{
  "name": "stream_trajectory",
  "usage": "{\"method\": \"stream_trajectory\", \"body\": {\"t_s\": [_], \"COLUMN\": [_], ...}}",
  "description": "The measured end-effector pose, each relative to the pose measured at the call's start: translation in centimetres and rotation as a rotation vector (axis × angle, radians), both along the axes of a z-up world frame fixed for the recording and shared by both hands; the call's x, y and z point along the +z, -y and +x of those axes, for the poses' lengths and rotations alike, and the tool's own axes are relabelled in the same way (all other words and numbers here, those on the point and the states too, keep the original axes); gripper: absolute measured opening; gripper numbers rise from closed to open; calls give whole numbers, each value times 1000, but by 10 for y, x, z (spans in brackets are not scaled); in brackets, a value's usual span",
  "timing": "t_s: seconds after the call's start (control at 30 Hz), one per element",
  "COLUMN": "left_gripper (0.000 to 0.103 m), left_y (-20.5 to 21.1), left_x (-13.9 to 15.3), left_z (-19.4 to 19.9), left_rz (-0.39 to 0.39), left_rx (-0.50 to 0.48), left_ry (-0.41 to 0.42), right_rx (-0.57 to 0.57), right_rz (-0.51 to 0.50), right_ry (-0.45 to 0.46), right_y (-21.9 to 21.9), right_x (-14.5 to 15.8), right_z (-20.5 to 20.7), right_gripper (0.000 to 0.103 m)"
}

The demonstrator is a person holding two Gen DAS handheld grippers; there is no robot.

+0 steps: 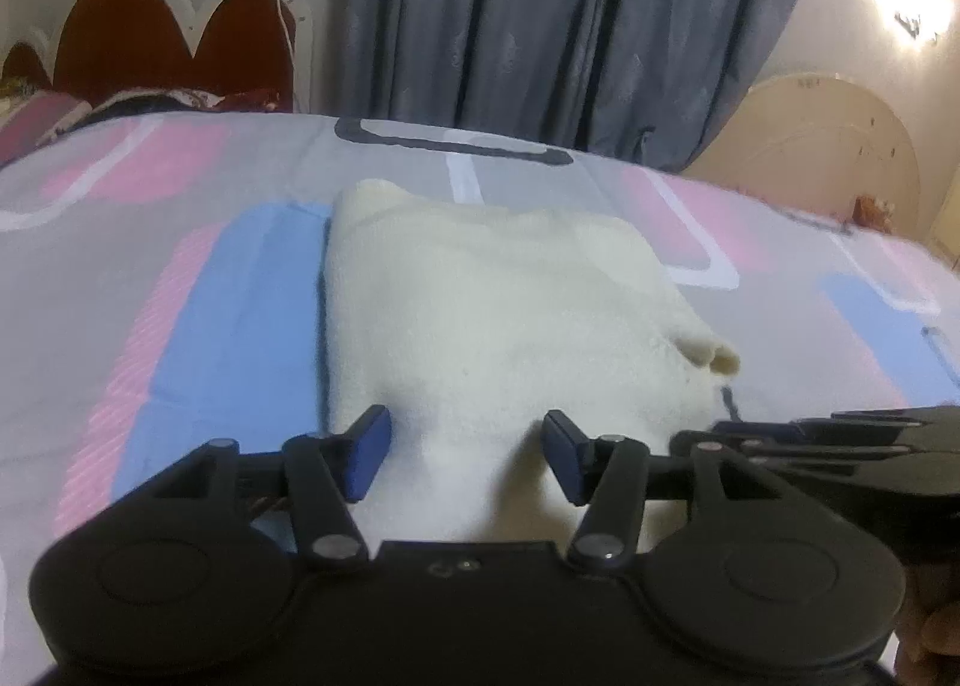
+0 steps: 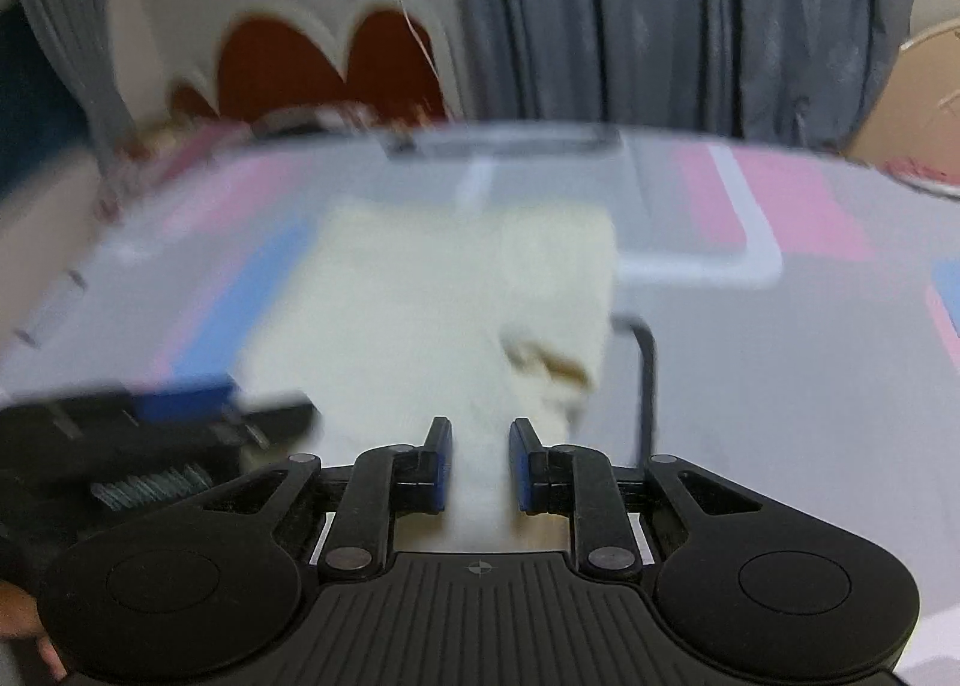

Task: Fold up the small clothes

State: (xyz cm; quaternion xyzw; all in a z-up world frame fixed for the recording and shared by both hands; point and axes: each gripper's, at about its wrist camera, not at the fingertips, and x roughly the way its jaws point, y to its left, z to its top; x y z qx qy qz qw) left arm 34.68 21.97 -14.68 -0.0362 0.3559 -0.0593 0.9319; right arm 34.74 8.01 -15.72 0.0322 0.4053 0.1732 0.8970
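Note:
A small cream knit garment (image 1: pixel 498 302) lies folded on the bed, its near edge between my left gripper's fingers. My left gripper (image 1: pixel 465 449) is open, its blue pads (image 1: pixel 366 458) apart over the garment's near edge. In the right wrist view the same garment (image 2: pixel 432 320) is blurred. My right gripper (image 2: pixel 480 461) has its jaws partly apart around the garment's near corner, not pinching it. The right gripper also shows at the right edge of the left wrist view (image 1: pixel 840 440), and the left gripper at the left of the right wrist view (image 2: pixel 150 422).
The bedsheet (image 1: pixel 180 278) is grey with pink, blue and white shapes. A red and white headboard (image 1: pixel 174 32) and pillows stand at the far left. Grey curtains (image 1: pixel 570 14) hang behind the bed. A cream footboard (image 1: pixel 828 146) is at the right.

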Motion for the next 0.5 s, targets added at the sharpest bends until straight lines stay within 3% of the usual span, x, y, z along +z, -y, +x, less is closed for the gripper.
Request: {"method": "stream_trajectory", "body": {"t_s": [0.1, 0.27, 0.4, 0.5], "left_gripper": [57, 61, 63, 67], "left_y": [3, 4, 10, 14], "left_x": [4, 3, -7, -6], "left_z": [-8, -34, -49, -52], "left_rz": [13, 22, 71, 93], "left_rx": [-14, -21, -19, -20], "left_ry": [-2, -10, -6, 4], "right_rx": [-36, -6, -5, -32], "right_rz": [16, 40, -17, 24], "right_ry": [-24, 14, -33, -47], "right_y": [8, 13, 11, 15], "right_x": [-2, 12, -9, -12], "right_z": [0, -29, -47, -47], "right_gripper": [22, 22, 21, 21]}}
